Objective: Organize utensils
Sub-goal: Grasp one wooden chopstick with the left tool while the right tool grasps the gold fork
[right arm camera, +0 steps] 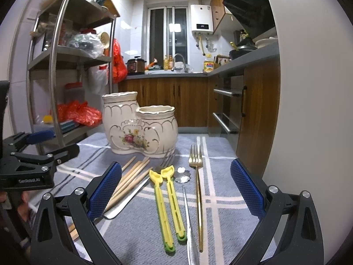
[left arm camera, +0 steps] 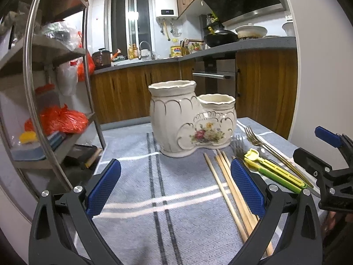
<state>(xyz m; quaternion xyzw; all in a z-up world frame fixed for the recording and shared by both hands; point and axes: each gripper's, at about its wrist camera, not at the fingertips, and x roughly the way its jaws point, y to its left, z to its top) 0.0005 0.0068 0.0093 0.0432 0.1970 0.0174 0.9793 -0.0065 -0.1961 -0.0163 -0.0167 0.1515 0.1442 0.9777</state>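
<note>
A cream two-pot ceramic utensil holder stands empty on the grey striped cloth. In front of it lie several wooden chopsticks, a silver fork, yellow-green tongs, a flower-headed silver utensil and a gold fork. My left gripper is open and empty, low over the cloth, left of the chopsticks; it also shows in the right wrist view. My right gripper is open and empty over the tongs; it also shows in the left wrist view.
A steel shelf rack with red bags stands left of the table. Wooden kitchen cabinets and a counter with pots run behind. A white wall closes the right side.
</note>
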